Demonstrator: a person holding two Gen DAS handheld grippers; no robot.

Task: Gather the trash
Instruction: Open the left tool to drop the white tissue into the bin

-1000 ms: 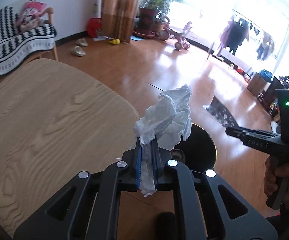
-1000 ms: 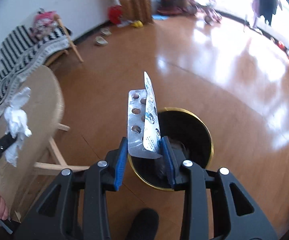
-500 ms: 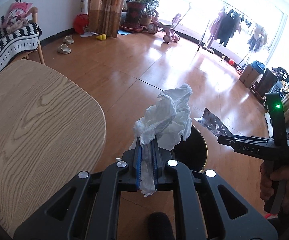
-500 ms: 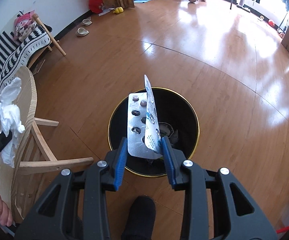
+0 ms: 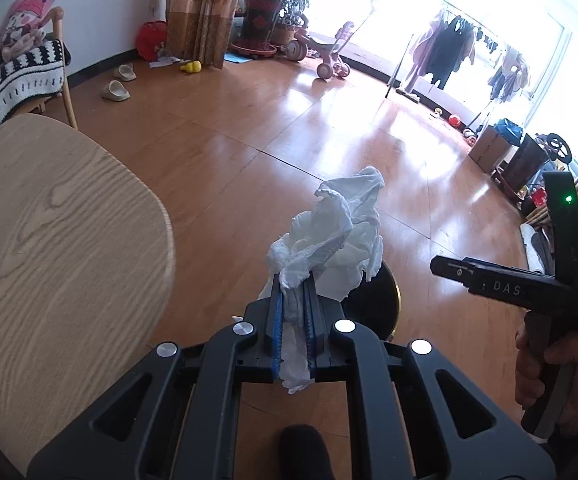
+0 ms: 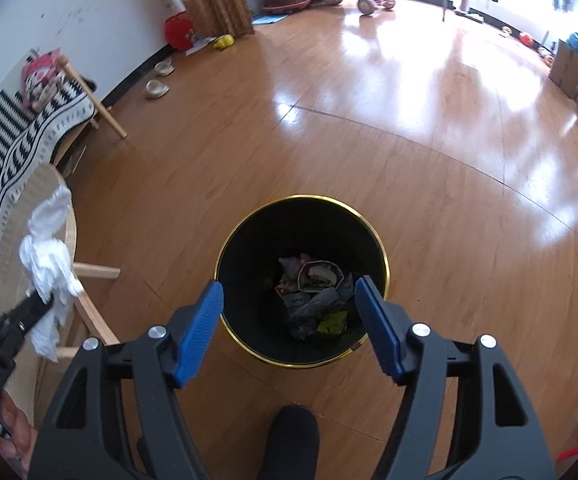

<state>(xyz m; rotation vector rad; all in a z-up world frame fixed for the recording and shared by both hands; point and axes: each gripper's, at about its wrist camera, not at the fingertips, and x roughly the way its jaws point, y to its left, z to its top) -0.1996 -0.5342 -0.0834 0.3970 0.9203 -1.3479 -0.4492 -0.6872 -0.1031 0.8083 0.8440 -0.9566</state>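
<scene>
Right gripper [image 5: 449, 270], marked "DAS", gapes; left gripper [image 5: 293, 300] pinches tissue [image 5: 329, 236].

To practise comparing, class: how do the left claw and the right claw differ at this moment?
The left claw is shut on a crumpled white tissue; the right claw is open and holds nothing. The right claw hangs over the black bin; the left claw is off beside it, near the wooden table. Both have blue pads.

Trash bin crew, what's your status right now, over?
Right gripper open over the bin. Left gripper shut on crumpled tissue, beside bin. Nothing blocking.
</scene>
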